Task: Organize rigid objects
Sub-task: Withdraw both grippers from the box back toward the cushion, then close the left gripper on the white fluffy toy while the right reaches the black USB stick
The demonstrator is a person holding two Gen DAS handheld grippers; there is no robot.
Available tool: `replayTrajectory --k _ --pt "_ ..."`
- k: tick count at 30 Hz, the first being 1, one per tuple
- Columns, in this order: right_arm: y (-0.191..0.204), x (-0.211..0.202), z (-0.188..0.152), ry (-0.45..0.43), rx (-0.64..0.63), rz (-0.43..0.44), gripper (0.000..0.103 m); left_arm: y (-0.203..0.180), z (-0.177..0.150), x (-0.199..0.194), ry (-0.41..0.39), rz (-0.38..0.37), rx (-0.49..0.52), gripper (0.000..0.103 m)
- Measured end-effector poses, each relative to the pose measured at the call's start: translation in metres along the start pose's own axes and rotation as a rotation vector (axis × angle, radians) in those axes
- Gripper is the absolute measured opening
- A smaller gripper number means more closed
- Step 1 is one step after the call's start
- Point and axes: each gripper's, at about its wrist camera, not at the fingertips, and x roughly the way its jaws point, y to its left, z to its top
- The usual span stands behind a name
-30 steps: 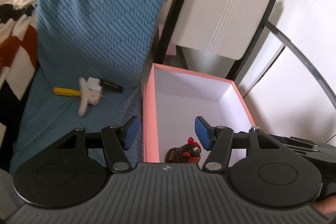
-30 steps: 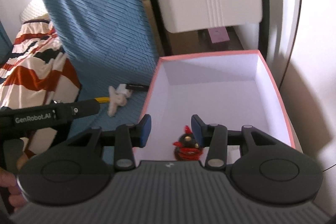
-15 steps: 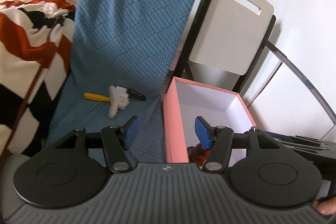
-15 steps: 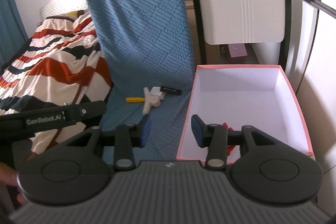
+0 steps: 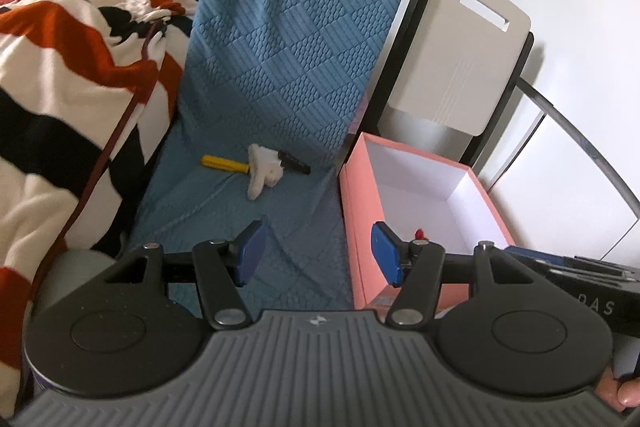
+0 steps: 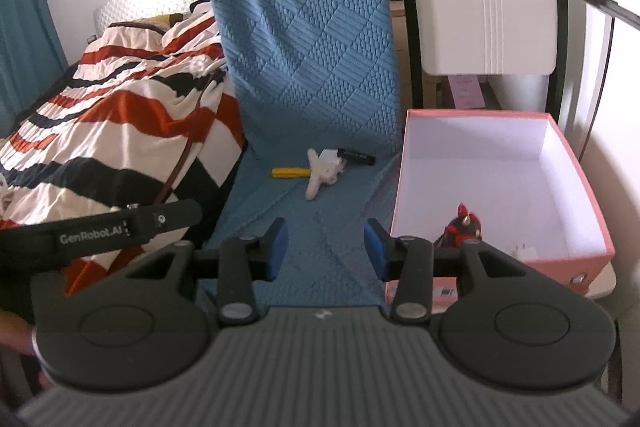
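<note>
Looking along left gripper (image 5: 318, 251), jaws spread, empty, over blue mat (image 5: 280, 227), yellow tool (image 5: 223, 163), white toy (image 5: 262, 175), black marker (image 5: 295, 163) clustered ahead, pink box (image 5: 360, 195) right; right gripper (image 6: 326, 247) likewise spread, empty, red-black toy (image 6: 462, 227) inside box.

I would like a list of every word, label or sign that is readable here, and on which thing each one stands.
"GenRobot.AI": white print on the black bar of the left tongs, seen in the right wrist view.
"DAS": partly cut-off letters on the black bar of the right tongs, seen in the left wrist view.
Black marker: print too small to read.
Pink box: stickers on its front wall, too blurred to read.
</note>
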Motion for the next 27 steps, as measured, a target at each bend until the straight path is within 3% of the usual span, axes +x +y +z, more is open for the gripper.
replayTrajectory --k 9,18,27 --pt "0.002 0.008 -0.020 0.015 0.028 -0.015 0.046 0.011 -0.005 0.009 0.019 -0.010 0.021 0.064" --pt "0.002 0.032 -0.008 0.010 0.036 -0.009 0.046 0.019 0.011 0.033 0.024 0.005 0.023 0.064" --pt "0.004 0.070 0.010 0.065 0.035 0.020 0.046 0.037 0.024 0.069 0.061 0.028 -0.026 0.064"
